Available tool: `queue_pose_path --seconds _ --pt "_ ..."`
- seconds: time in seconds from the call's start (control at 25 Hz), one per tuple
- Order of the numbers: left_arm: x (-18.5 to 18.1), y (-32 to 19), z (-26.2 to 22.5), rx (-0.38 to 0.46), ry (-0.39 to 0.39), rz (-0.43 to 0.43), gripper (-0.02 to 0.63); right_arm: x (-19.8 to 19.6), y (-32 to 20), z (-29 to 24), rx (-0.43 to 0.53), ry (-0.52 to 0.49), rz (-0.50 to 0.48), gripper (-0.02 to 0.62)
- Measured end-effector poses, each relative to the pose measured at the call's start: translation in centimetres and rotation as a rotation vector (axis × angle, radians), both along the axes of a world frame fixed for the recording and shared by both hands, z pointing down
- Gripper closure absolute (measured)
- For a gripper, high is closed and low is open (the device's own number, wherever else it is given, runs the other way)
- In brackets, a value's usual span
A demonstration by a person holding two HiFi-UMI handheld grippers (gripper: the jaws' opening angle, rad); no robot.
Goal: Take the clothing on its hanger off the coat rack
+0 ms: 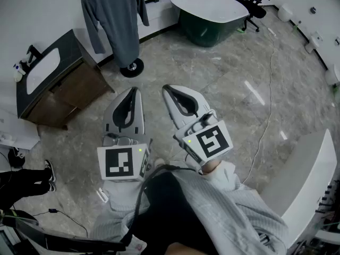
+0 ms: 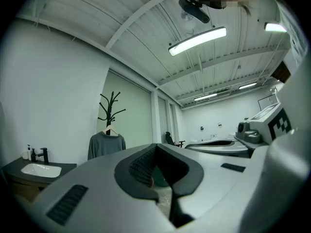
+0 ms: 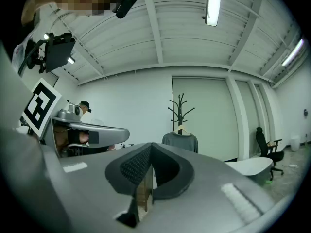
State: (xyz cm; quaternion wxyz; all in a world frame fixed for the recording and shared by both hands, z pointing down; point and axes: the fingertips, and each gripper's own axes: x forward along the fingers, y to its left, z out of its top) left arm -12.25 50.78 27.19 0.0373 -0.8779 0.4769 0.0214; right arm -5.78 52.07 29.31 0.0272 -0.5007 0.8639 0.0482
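Head view, looking steeply down on a marbled floor (image 1: 223, 89): shows the left gripper (image 1: 133, 95) and the right gripper (image 1: 175, 95) held side by side, low in front of the body, pointing toward a black coat rack (image 3: 181, 108) well apart from both. Both pairs of jaws closed fully, pad against pad, gripping nothing, as confirmed in the left gripper view and the right gripper view alike. Hanging from the rack's branched top, a grey long-sleeved sweater (image 1: 113, 20) on a pale wooden hanger (image 3: 181, 129), shoulders level, sleeves drooping. Left of the rack, a dark-topped vanity cabinet (image 1: 69, 97) with a white basin; beyond to the right, a freestanding bathtub (image 1: 204, 28) and a black office chair (image 1: 254, 4). Trailing across the floor at right, a thin cable (image 1: 268, 89). Judged as the very start of the task: no reach made yet, sweater untouched. Risks ahead, offered as a guess only: arriving with jaws shut and merely bumping the garment, setting it swinging; pinching only knit fabric rather than the hanger, so dragging the sweater off its shoulders and leaving the hanger behind; tugging outward instead of lifting the hook clear of its branch, tipping the slim rack on its small round base; stepping in close and clipping the vanity corner just beside the rack's foot.
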Motion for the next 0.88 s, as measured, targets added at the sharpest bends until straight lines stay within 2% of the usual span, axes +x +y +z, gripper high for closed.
queue_pose_path --seconds 0.48,0.72,0.88 --pt "-2.3 -1.1 0.3 0.027 -0.011 0.009 0.601 -1.8 -1.2 -0.1 0.020 -0.030 0.037 0.594" --pt "-3.4 -3.0 1.7 -0.002 -0.001 0.015 0.601 -2.8 -2.5 0.9 0.017 -0.005 0.055 0.592" --pt "-3.0 -5.5 3.2 -0.039 0.002 0.016 0.601 -2.3 -4.3 3.1 -0.040 -0.005 0.065 0.592"
